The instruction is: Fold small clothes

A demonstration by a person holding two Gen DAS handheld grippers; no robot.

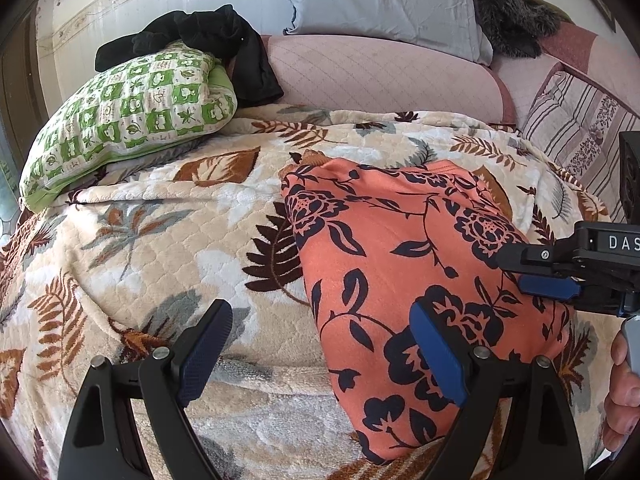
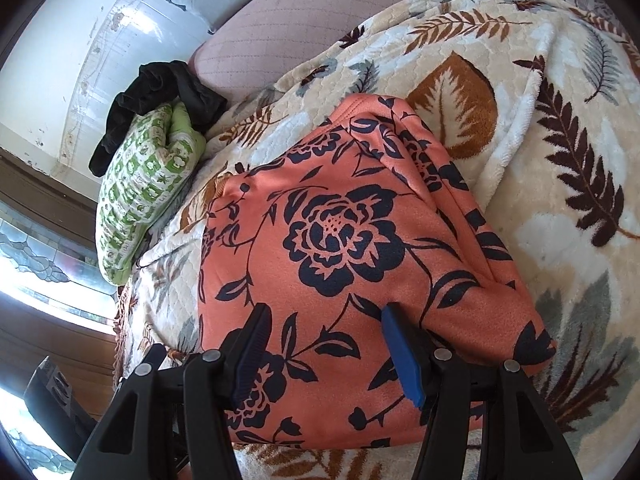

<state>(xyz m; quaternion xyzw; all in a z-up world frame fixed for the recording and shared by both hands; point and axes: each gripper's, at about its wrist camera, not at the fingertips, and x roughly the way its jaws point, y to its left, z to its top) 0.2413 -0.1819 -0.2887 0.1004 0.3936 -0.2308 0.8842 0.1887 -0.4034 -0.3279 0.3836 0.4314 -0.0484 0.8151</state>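
Both pairs of jaws stand apart with nothing clamped. The left gripper (image 1: pixel 320 344) hovers with its blue pads wide: its right jaw sits over the near left edge of the folded coral-orange fleece garment with dark navy flower print (image 1: pixel 404 264), its left jaw over the cream plush blanket with brown and grey leaves (image 1: pixel 168 240). The right gripper (image 2: pixel 324 344) hangs above the garment's near part, fabric showing between its pads, whether touching cannot be told. Far beyond the left jaws lie a green-and-white checked pillow (image 1: pixel 132 120) and a crumpled black cloth (image 1: pixel 224 40).
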